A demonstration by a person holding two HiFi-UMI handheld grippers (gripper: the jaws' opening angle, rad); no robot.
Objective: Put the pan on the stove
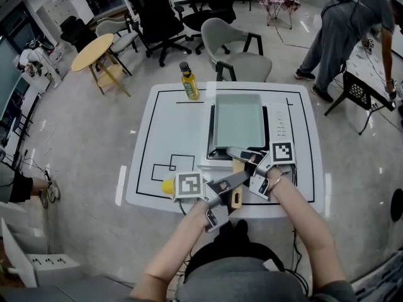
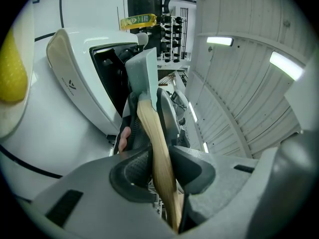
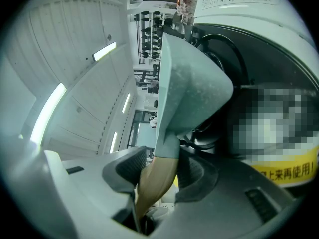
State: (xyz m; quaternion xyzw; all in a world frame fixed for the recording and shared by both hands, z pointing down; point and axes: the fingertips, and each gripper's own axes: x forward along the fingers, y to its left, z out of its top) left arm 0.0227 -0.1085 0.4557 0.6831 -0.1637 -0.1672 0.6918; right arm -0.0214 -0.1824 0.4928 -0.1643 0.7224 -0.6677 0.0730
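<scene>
A pale green rectangular pan point(image 1: 239, 118) lies over the black top of the white stove point(image 1: 277, 128). Its wooden handle point(image 1: 237, 197) points toward me. My left gripper point(image 1: 228, 186) is shut on the near part of the handle. My right gripper point(image 1: 250, 161) is shut on the handle close to the pan. In the left gripper view the handle point(image 2: 153, 143) is pinched between the pads of that gripper point(image 2: 158, 166), with the pan point(image 2: 144, 71) edge-on beyond. In the right gripper view the pan point(image 3: 192, 83) rises from the clamped handle point(image 3: 157, 180), beside the stove point(image 3: 249, 14).
An oil bottle point(image 1: 189, 82) stands at the table's far edge, left of the stove. A yellow object point(image 1: 167, 185) lies near the front left edge. Chairs point(image 1: 233, 49) and a round table point(image 1: 94, 52) stand behind. A person point(image 1: 352, 30) bends over at the back right.
</scene>
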